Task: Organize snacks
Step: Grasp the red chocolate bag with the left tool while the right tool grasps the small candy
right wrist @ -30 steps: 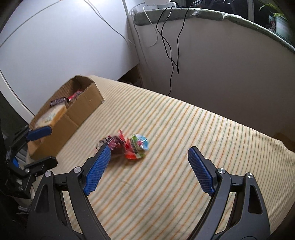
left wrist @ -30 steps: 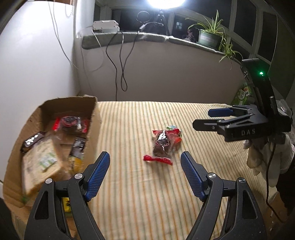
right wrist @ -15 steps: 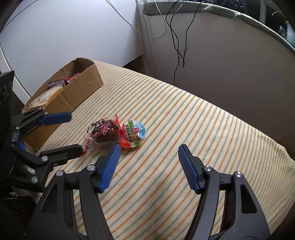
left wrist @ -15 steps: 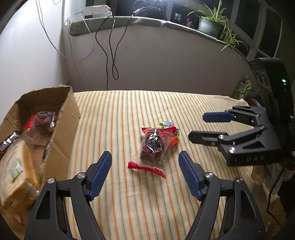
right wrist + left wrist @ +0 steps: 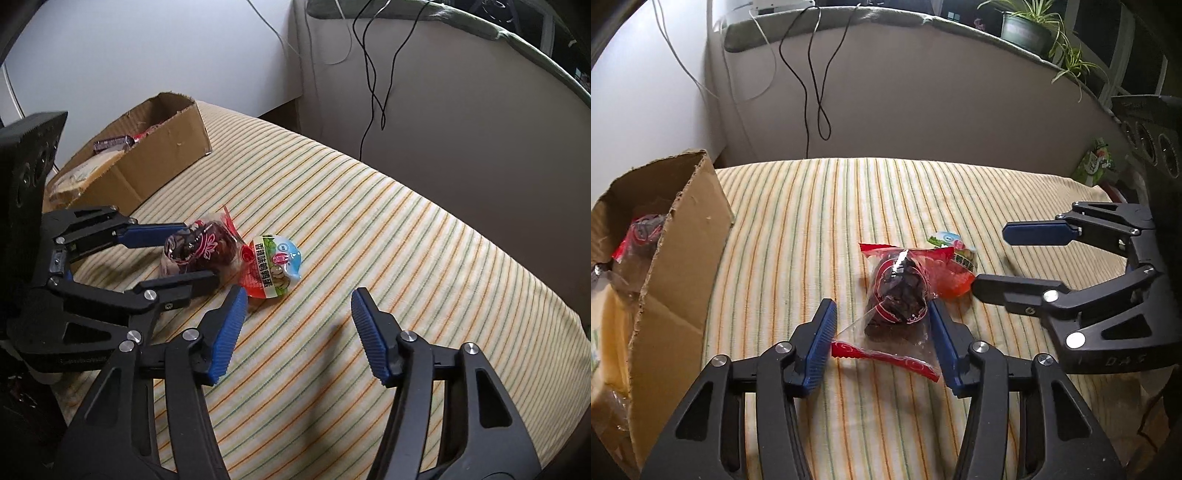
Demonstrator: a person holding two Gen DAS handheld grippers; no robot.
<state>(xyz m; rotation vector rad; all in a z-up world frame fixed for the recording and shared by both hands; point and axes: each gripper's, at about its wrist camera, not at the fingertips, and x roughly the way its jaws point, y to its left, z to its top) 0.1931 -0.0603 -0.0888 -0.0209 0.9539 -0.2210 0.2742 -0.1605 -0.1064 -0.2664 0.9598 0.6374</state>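
Left hand-held gripper (image 5: 882,332) now advanced, spread either side of dark snack pack (image 5: 899,291) mid-bed (image 5: 812,206); right hand-held gripper (image 5: 295,332) spread nr round snack (image 5: 275,266). Box (image 5: 683,236) at left edge; grasp imminent.

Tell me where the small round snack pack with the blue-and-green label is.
The round blue-and-green labelled snack pack lies mid-cloth on the striped tablecloth, touching the clear bag of dark snacks, just ahead of the open right gripper.

My matt black plastic left gripper (image 5: 881,336) has ribbed blue pads around a glossy clear snack bag (image 5: 899,295) on striped cloth (image 5: 812,221) beside rough cardboard box (image 5: 683,236).
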